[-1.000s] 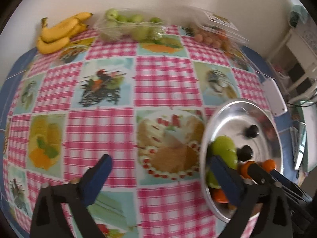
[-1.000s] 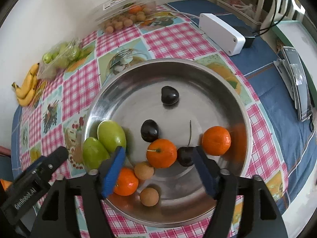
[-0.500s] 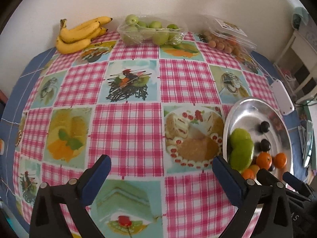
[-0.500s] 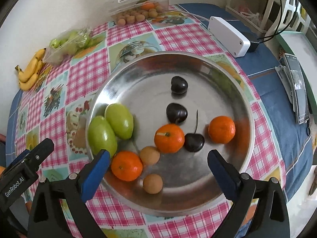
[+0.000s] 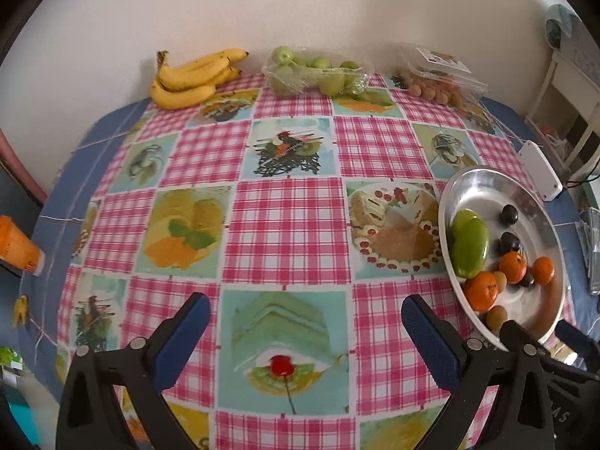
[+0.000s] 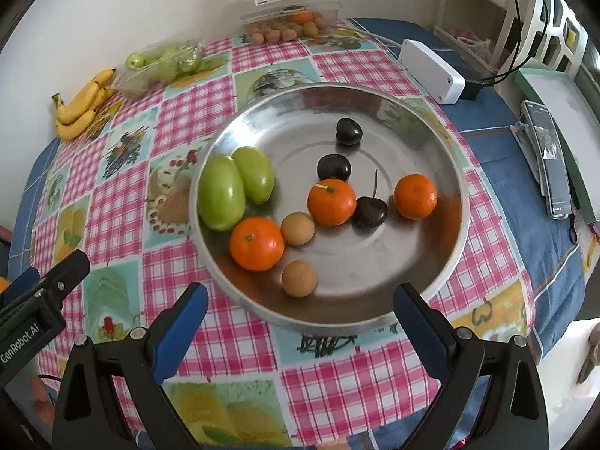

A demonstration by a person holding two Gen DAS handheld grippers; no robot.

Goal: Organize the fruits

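From my left wrist camera, my left gripper point(image 5: 303, 322) hangs over the table point(image 5: 288, 225) with its jaws spread wide and nothing between them; below it is only the pink checked tablecloth point(image 5: 288, 157) with its food pictures. At the far edge, against the wall, lie a bunch of bananas point(image 5: 191, 77), a clear bag of green fruit point(image 5: 318, 75) and a clear plastic box of small brown fruit point(image 5: 438, 75). To the right sits the round metal tray point(image 5: 487, 187), holding two green fruits point(image 5: 468, 247), dark cherries point(image 5: 509, 214), mandarins point(image 5: 482, 292) and small brown round fruits point(image 5: 497, 317). A white box point(image 5: 540, 172) lies beyond the tray on the blue cloth. At the lower right corner, part of my right gripper's black body overlaps the tray's near rim.

From my right wrist camera, my right gripper point(image 6: 300, 318) is wide open and empty, poised above the near rim of the tray point(image 6: 375, 93). In the tray the two green fruits point(image 6: 232, 187) lie side by side, touching, at the left. Three mandarins point(image 6: 257, 243) are spread across the middle and front, with three cherries point(image 6: 348, 131) among them, one just beside the middle mandarin. Two brown round fruits point(image 6: 299, 277) sit near the front. The bananas point(image 6: 82, 107), the bag point(image 6: 165, 63) and the box point(image 6: 292, 15) line the far edge. My left gripper's black body shows at the left edge.
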